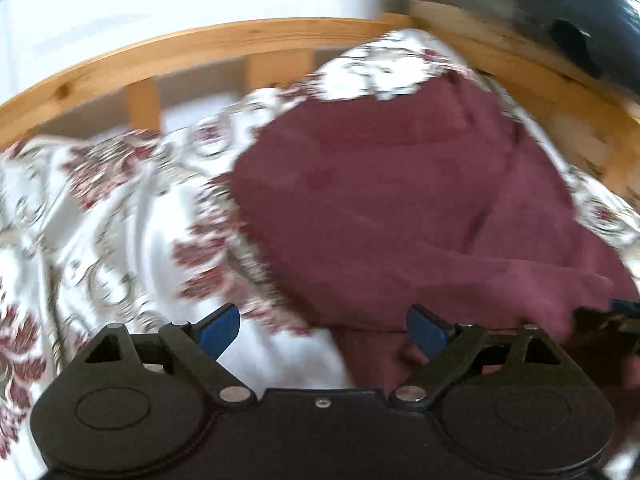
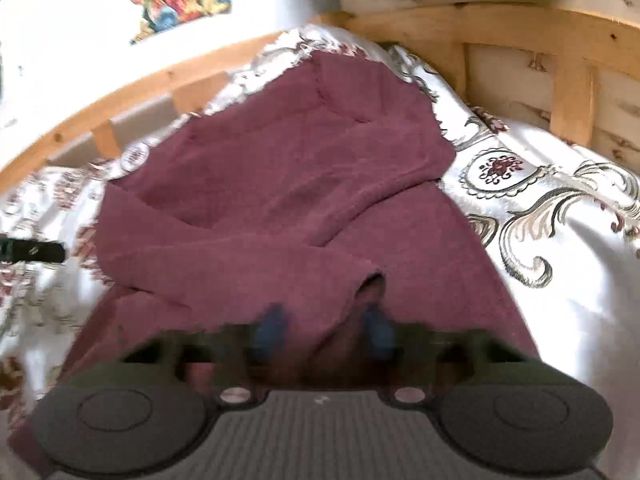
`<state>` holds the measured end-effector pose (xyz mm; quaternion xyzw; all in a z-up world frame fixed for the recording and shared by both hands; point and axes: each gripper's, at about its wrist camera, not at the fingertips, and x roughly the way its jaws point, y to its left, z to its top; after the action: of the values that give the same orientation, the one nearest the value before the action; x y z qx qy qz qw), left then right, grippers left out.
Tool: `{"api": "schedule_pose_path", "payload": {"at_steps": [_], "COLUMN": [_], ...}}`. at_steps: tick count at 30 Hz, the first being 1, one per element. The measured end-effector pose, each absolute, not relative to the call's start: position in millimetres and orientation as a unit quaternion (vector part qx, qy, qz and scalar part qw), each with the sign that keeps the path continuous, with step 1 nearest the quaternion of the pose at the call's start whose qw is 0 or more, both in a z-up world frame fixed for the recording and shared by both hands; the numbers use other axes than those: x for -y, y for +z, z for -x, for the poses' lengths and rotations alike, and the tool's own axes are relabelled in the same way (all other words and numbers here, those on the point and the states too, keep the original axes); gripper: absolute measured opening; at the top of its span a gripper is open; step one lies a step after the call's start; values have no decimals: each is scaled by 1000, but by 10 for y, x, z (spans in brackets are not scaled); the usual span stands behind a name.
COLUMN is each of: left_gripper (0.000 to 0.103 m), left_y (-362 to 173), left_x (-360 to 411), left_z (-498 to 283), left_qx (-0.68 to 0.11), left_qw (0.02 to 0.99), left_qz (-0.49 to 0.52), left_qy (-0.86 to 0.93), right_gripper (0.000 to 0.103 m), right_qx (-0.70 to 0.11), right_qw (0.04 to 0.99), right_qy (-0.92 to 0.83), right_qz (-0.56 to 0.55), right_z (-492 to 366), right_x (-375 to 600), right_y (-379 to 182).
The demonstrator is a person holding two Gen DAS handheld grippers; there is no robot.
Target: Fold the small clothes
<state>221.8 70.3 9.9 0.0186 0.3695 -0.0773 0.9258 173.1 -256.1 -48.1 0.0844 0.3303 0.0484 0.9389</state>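
Left wrist view: floral bedspread (image 1: pixel 120 220) inside wooden bed rails (image 1: pixel 200 44); left gripper (image 1: pixel 324 330) spread apart, right gripper (image 2: pixel 324 330) blurred, unreadable.

The left gripper (image 1: pixel 323 330) is matte black — two round housings, angled linkage arms with silver pivot pins, a small centre screw, blue finger pads (image 1: pixel 219 329). The right gripper (image 2: pixel 324 330) looks alike but blurred, its base ribbed grey.
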Motion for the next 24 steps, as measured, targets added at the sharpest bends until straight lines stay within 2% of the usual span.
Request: {"api": "schedule_pose_path", "payload": {"at_steps": [2,6,10,11,14,16,18,19,21,24], "left_gripper": [91,91,91,88,81,75,62,58,44,37], "left_y": [-16,-177,-269,-287,-324,-343,-376,-401,-463,-568], "left_x": [-794,-874,-903,-920,-968,-1013,-1052,-1072,-1109,-1175], "left_z": [-2243,-2292,-2360,-2395,-2496,-2564,-2629,-2659,-2708,-2782], "left_qx": [-369,-383,-377,-375,-370,-367,-370,-373,-381,-393], "left_qw": [927,920,921,922,922,920,915,911,902,890], "left_qz": [-13,-9,18,28,56,77,97,108,131,163], "left_qy": [-68,-79,-92,-93,-101,-111,-127,-137,-153,-163], "right_gripper": [4,4,5,11,49,52,56,56,56,52], "right_qx": [-311,-276,-309,-319,-316,-306,-302,-302,-309,-311], "right_qw": [945,956,944,940,943,949,951,950,942,921], "right_qy": [42,-1,-17,-12,-8,6,38,64,128,233], "right_qz": [-90,-99,-112,-116,-105,-81,-55,-47,-40,-13], "right_z": [-1689,-1561,-1595,-1609,-1601,-1655,-1807,-1938,-2245,-2765], "right_x": [2604,2752,2872,2872,2825,2746,2614,2550,2365,1909], "right_y": [-411,-221,-277,-310,-269,-156,-5,62,191,382]}}
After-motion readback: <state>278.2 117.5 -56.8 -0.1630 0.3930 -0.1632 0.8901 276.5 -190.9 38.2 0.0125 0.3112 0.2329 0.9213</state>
